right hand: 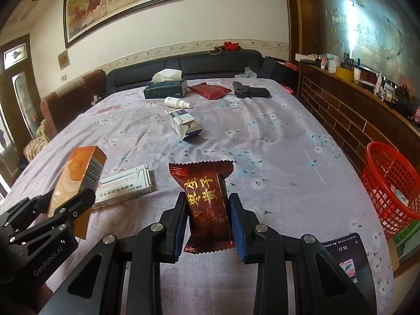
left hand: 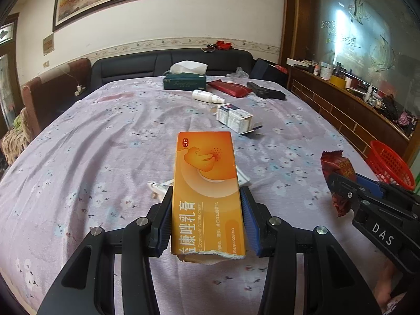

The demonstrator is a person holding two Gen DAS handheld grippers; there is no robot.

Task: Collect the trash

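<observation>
Lilac tablecloth (left hand: 92,144) holds more boxes (right hand: 183,123), while left gripper (left hand: 207,207) grips orange box (left hand: 207,183), right gripper (right hand: 208,210) grips wrapper (right hand: 207,204), neither yet in red basket (right hand: 388,183)

A home living room. A dark sofa (right hand: 183,63) runs along the far wall under a framed horse painting (right hand: 118,2) and a floral wallpaper border. A table (right hand: 275,144) in a flowered lilac cloth carries household odds and ends: a tissue box (right hand: 165,90), a spray bottle (right hand: 177,102), small medicine boxes (right hand: 183,123). To the right, a wooden sideboard (right hand: 354,113) crowded with bottles and jars stands below an etched mirror (right hand: 367,21). A red basket (right hand: 388,186) sits beside the table.
</observation>
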